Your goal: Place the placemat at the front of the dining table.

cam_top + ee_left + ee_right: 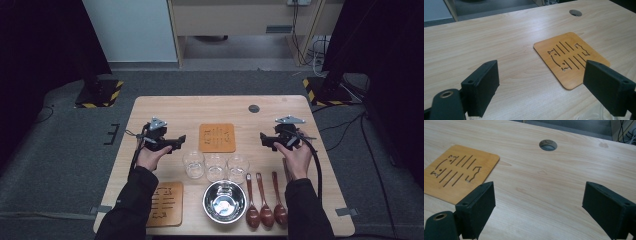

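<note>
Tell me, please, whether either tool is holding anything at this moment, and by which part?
Nothing is held: the left tool and the right tool both stand open above the bare table.

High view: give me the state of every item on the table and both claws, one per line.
Left claw: open, holding nothing.
Right claw: open, holding nothing.
Three glasses: upright, in a row, look empty.
Metal bowl: upright, empty.
Three wooden spoons: flat, side by side, bowls toward the person.
Centre trivet: flat, bare.
Near-left trivet: flat, partly under the left sleeve.
</note>
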Demonstrator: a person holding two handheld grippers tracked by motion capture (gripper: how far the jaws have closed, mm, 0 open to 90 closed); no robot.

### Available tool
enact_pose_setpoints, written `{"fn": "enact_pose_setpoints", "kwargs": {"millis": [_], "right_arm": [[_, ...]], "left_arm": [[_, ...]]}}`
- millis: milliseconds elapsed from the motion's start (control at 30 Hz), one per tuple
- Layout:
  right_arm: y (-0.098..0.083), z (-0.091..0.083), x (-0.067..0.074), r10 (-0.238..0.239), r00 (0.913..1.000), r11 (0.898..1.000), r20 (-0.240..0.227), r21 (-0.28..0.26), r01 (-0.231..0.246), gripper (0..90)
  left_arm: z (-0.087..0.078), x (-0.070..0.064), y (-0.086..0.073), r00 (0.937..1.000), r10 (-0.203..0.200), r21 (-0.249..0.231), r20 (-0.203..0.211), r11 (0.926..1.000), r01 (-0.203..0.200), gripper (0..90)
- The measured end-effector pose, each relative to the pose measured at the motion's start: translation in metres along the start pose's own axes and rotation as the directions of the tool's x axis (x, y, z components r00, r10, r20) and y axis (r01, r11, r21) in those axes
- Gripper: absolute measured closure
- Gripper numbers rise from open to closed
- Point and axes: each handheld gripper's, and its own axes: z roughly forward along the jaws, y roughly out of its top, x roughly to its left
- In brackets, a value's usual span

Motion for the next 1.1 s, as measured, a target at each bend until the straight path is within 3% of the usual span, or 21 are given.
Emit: {"fn": "enact_pose_setpoints", "kwargs": {"millis": [567, 1100], "right_arm": [[-0.027, -0.041, -0.012, 0.001, 0.9998, 1.0, -0.022, -0.023, -0.001, 9.4], [-0.053, -0.054, -0.026, 0.022, 0.9998, 1.0, 0.004, 0.006, -0.022, 9.3]], "left_arm": [[-0.042, -0.002, -0.03, 0.9996, -0.026, 0.002, -0.015, 0.9997, 0.026, 12.8], [-0.066, -0.013, -0.048, 0.9999, -0.014, 0.005, -0.01, 0.9999, 0.014, 12.5]]}}
